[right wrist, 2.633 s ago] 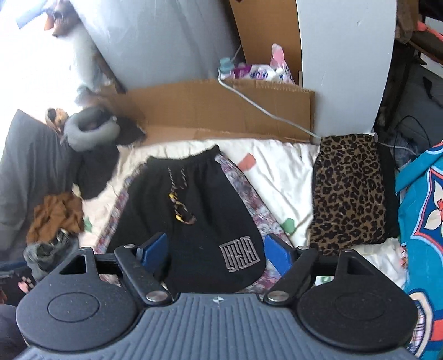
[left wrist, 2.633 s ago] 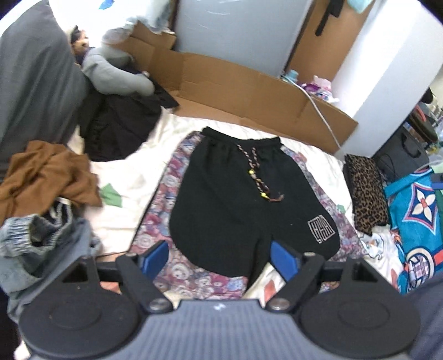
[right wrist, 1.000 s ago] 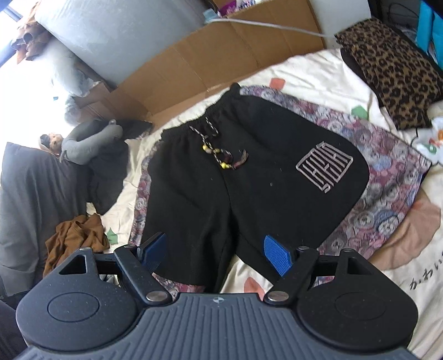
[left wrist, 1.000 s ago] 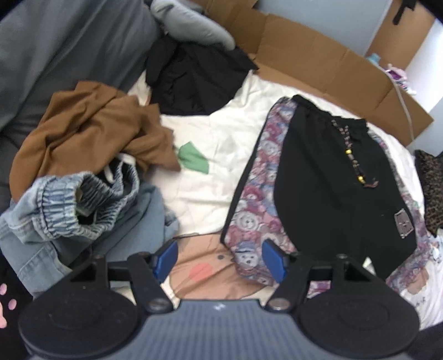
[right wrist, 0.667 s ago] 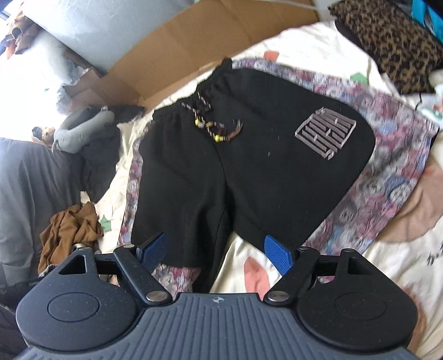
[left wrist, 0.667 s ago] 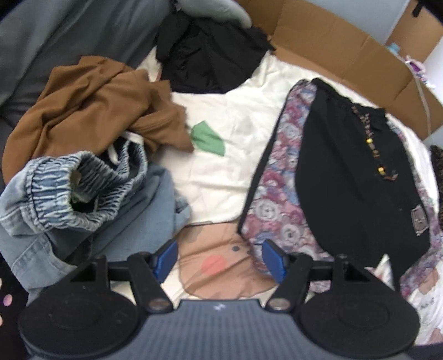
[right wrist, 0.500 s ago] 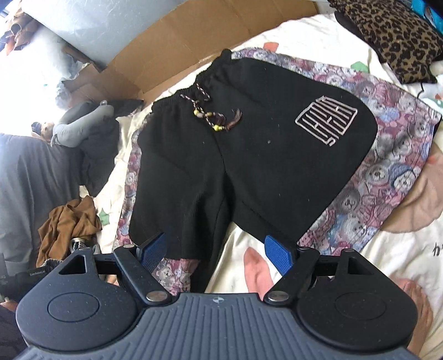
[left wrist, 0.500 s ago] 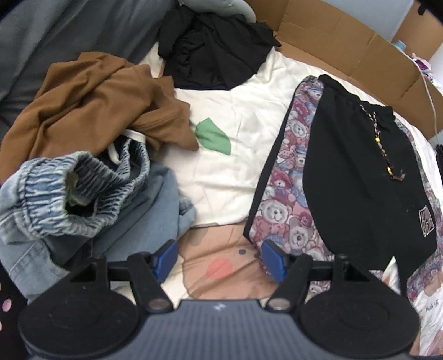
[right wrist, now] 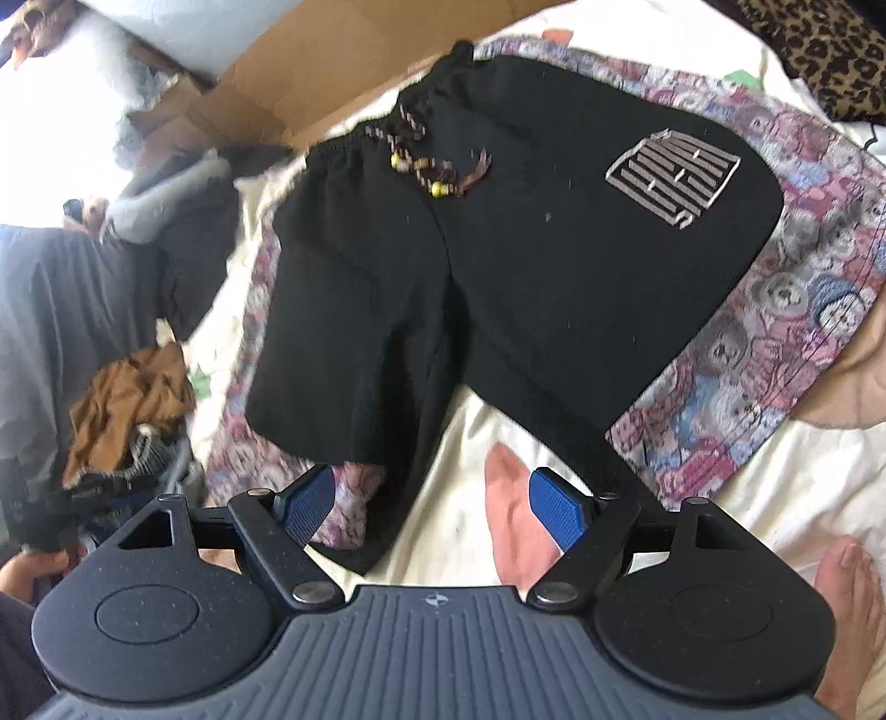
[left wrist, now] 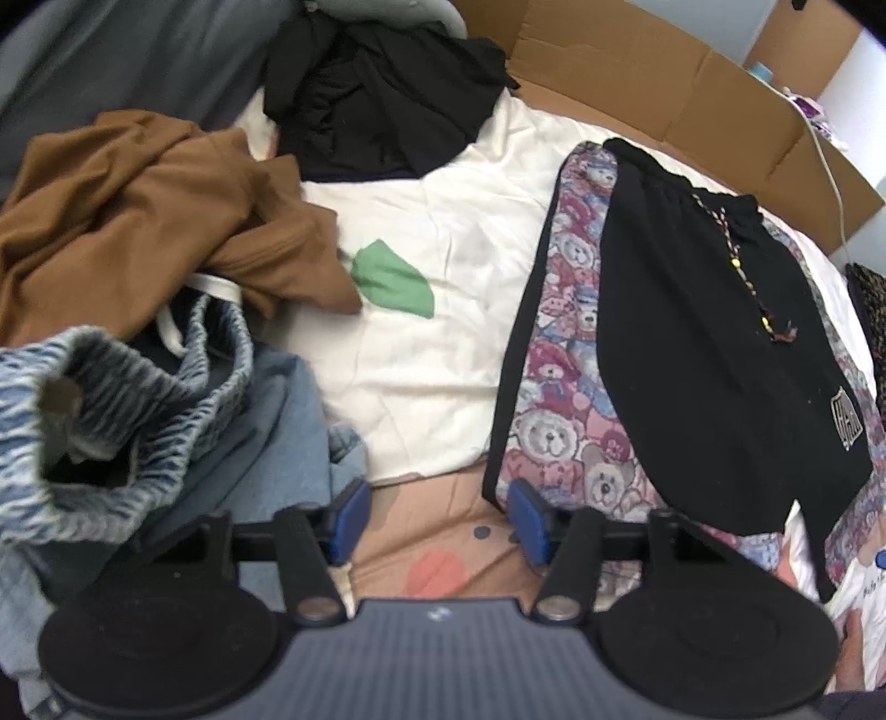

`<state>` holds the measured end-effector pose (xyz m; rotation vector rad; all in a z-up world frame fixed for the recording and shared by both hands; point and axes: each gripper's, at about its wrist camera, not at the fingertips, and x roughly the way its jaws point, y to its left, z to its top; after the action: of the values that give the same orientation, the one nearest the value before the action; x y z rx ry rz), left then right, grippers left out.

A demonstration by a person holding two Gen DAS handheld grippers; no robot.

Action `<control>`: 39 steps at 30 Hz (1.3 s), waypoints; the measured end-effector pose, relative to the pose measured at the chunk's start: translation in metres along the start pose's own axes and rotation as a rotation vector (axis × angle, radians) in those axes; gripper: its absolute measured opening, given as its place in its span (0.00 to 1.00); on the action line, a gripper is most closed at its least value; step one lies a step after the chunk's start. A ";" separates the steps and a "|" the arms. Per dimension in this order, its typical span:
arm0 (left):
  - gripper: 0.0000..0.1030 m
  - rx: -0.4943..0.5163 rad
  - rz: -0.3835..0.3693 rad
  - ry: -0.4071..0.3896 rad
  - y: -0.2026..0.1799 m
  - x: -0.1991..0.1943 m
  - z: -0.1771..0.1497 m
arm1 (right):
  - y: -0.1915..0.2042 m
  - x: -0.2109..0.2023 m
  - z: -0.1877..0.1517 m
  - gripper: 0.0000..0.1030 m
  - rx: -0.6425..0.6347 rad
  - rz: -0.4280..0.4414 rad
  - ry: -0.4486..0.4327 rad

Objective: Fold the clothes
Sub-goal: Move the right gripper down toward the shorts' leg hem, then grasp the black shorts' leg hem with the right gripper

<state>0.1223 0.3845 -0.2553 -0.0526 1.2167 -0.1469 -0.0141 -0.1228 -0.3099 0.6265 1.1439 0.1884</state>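
We see bright daylight blown out far left of the right claw (right wrist: 429, 512); fisheye edges bend, slight motion blur.

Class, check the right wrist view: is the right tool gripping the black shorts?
No: the right tool is open, its pads apart above the black shorts.

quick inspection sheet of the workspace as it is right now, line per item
Surface: cream bedsheet with printed patches.
Job's things: black shorts spread flat, unfolded, on a teddy-bear print garment.
Clutter: brown garment, denim and black clothes heaped on the left; leopard-print cloth far right.
Grippers: left gripper and right gripper open, holding nothing, near the hems.
Cables: white cable over the cardboard.
Surroundings: bare foot on the bed.
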 end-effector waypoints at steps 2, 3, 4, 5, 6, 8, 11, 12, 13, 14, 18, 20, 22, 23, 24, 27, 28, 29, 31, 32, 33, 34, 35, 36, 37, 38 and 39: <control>0.51 0.014 -0.003 0.000 0.002 0.010 -0.003 | 0.002 0.008 -0.001 0.80 -0.015 0.001 0.018; 0.50 0.020 -0.007 0.000 0.002 0.016 -0.004 | 0.004 0.011 -0.001 0.80 -0.023 0.002 0.027; 0.50 0.026 -0.013 0.002 0.002 0.022 -0.006 | 0.005 0.015 -0.002 0.80 -0.031 0.002 0.035; 0.50 0.033 -0.021 0.003 0.001 0.027 -0.007 | 0.006 0.019 -0.002 0.80 -0.038 0.003 0.044; 0.50 0.044 -0.027 0.004 0.000 0.032 -0.009 | 0.007 0.023 -0.003 0.80 -0.046 0.004 0.053; 0.50 0.076 -0.035 0.006 -0.005 0.041 -0.012 | 0.009 0.030 -0.003 0.80 -0.061 0.005 0.071; 0.50 0.127 -0.069 0.015 -0.011 0.051 -0.018 | 0.014 0.041 -0.004 0.80 -0.065 0.015 0.085; 0.50 0.136 -0.082 0.015 -0.012 0.053 -0.020 | 0.016 0.045 -0.004 0.80 -0.064 0.021 0.089; 0.50 0.143 -0.092 0.013 -0.014 0.055 -0.021 | 0.017 0.049 -0.004 0.80 -0.062 0.026 0.092; 0.50 0.149 -0.102 0.011 -0.015 0.057 -0.023 | 0.019 0.052 -0.005 0.79 -0.062 0.032 0.096; 0.50 0.139 -0.129 0.001 -0.020 0.069 -0.028 | 0.029 0.069 -0.006 0.74 -0.079 0.063 0.126; 0.50 0.139 -0.131 -0.025 -0.023 0.074 -0.031 | 0.034 0.077 -0.006 0.73 -0.094 0.074 0.139; 0.50 0.135 -0.139 -0.057 -0.025 0.078 -0.033 | 0.037 0.085 -0.004 0.73 -0.092 0.078 0.143; 0.50 0.131 -0.141 -0.056 -0.026 0.082 -0.034 | 0.038 0.088 -0.004 0.73 -0.091 0.080 0.145; 0.50 0.127 -0.144 -0.056 -0.026 0.086 -0.034 | 0.040 0.092 -0.003 0.73 -0.090 0.082 0.147; 0.50 0.117 -0.150 -0.066 -0.027 0.095 -0.035 | 0.046 0.106 -0.002 0.72 -0.091 0.075 0.168; 0.50 0.112 -0.156 -0.074 -0.027 0.096 -0.034 | 0.049 0.112 -0.002 0.71 -0.092 0.074 0.181; 0.47 0.103 -0.164 -0.082 -0.026 0.096 -0.033 | 0.051 0.118 -0.002 0.64 -0.094 0.070 0.196; 0.26 0.091 -0.190 -0.081 -0.025 0.096 -0.031 | 0.056 0.130 -0.003 0.45 -0.096 0.051 0.228; 0.16 0.089 -0.201 -0.073 -0.025 0.096 -0.030 | 0.057 0.134 -0.003 0.25 -0.095 0.041 0.240; 0.15 0.091 -0.206 -0.070 -0.026 0.094 -0.029 | 0.058 0.136 -0.003 0.08 -0.097 0.038 0.244; 0.12 0.096 -0.211 -0.068 -0.026 0.091 -0.027 | 0.059 0.134 -0.003 0.05 -0.101 0.043 0.241; 0.11 0.099 -0.222 -0.063 -0.026 0.087 -0.025 | 0.059 0.132 -0.002 0.04 -0.105 0.047 0.238; 0.11 0.100 -0.232 -0.057 -0.025 0.082 -0.023 | 0.059 0.129 -0.001 0.02 -0.110 0.052 0.234; 0.10 0.099 -0.243 -0.056 -0.024 0.077 -0.019 | 0.059 0.124 0.001 0.00 -0.115 0.055 0.227; 0.10 0.098 -0.256 -0.058 -0.022 0.071 -0.016 | 0.059 0.119 0.002 0.00 -0.119 0.059 0.220; 0.10 0.096 -0.268 -0.059 -0.021 0.065 -0.012 | 0.058 0.113 0.005 0.00 -0.121 0.062 0.212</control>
<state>0.1311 0.3550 -0.3175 -0.1356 1.1382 -0.4341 0.0478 -0.0267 -0.3651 0.5444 1.3069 0.3815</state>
